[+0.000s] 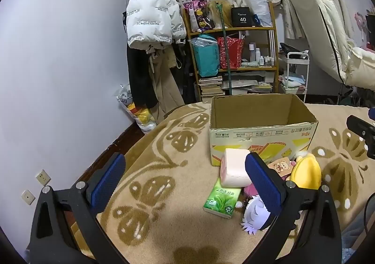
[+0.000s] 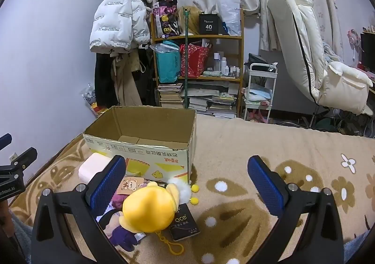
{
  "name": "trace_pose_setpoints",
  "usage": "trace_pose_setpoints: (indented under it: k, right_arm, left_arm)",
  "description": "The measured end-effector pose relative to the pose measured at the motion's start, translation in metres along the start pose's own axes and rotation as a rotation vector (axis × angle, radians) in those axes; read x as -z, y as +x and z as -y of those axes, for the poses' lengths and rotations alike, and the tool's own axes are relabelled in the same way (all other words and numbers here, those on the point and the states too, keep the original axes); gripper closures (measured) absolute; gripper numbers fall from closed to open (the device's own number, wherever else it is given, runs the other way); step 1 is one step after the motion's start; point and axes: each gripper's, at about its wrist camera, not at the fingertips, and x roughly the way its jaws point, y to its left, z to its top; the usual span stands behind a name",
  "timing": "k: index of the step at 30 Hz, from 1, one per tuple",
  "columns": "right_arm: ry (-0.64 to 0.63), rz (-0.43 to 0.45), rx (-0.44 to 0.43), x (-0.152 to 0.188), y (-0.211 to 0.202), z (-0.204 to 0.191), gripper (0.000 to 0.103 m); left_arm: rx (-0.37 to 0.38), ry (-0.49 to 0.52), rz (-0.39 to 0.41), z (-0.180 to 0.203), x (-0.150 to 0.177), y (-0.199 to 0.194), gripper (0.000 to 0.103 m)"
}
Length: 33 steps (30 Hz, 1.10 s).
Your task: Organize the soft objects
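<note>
An open cardboard box (image 1: 262, 132) (image 2: 145, 144) stands on a beige patterned blanket (image 1: 164, 170) (image 2: 246, 146); what shows of its inside is bare. In front of it lies a heap: a pink tissue roll (image 1: 234, 167) (image 2: 90, 169), a green tissue pack (image 1: 222, 198), a yellow plush (image 1: 307, 172) (image 2: 150, 210), a white-haired plush doll (image 1: 255, 214), a bear tag (image 2: 130, 184), a white pompom (image 2: 181, 187) and a black pack (image 2: 184, 223). My left gripper (image 1: 185, 184) is open above the blanket, left of the heap. My right gripper (image 2: 187, 187) is open over the heap's right side, holding nothing.
A wooden shelf (image 1: 234, 48) (image 2: 199, 57) crammed with bags, bottles and books stands behind the bed. Coats (image 1: 152, 29) hang at its left. A white cart (image 2: 260, 90) and a cream recliner (image 2: 316, 53) are at the right.
</note>
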Motion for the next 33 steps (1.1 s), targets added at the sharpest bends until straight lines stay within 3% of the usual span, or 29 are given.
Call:
trace_pose_setpoints:
  k: [33]
  right_arm:
    - [0.002, -0.002, 0.001, -0.0014, -0.0003, 0.0011, 0.000]
  left_arm:
    - [-0.001, -0.003, 0.004, -0.0039, -0.0047, -0.0033, 0.002]
